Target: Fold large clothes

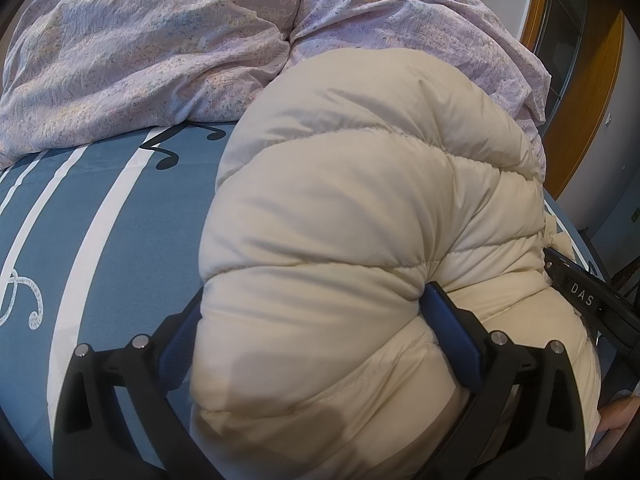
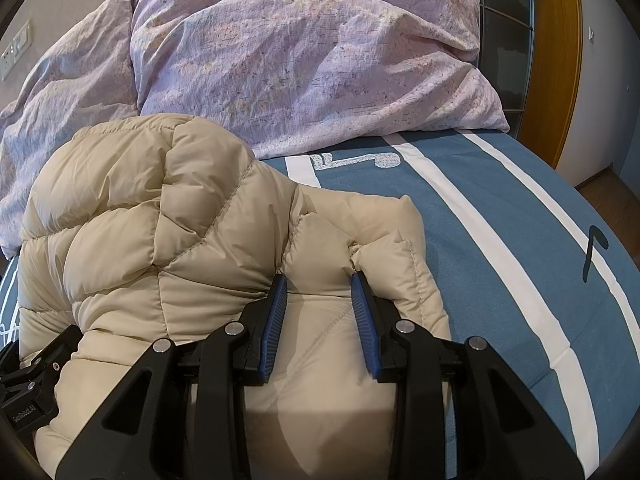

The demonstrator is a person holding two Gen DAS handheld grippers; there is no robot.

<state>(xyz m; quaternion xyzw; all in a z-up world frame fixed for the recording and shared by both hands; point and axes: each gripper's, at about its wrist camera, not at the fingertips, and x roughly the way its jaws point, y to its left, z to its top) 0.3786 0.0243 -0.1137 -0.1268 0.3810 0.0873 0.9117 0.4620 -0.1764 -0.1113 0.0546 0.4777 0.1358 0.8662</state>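
Note:
A cream quilted puffer jacket (image 1: 360,184) lies bunched on a bed. In the left wrist view a thick roll of it bulges between my left gripper's (image 1: 312,320) wide-set jaws. Both blue pads dent the padding, so that gripper is shut on the jacket. In the right wrist view the jacket (image 2: 132,216) spreads to the left. My right gripper (image 2: 318,280) is shut on a puckered fold of it near the hem edge, with fabric pinched between its blue pads (image 2: 276,312). The right gripper's black body (image 1: 584,300) shows at the jacket's right side.
The bed's blue sheet (image 2: 500,240) has white stripes and music notes. A rumpled lilac duvet (image 2: 300,60) is piled at the far end of the bed. A wooden door frame (image 2: 556,60) and floor lie past the bed's right edge. A hand (image 1: 620,416) shows at lower right.

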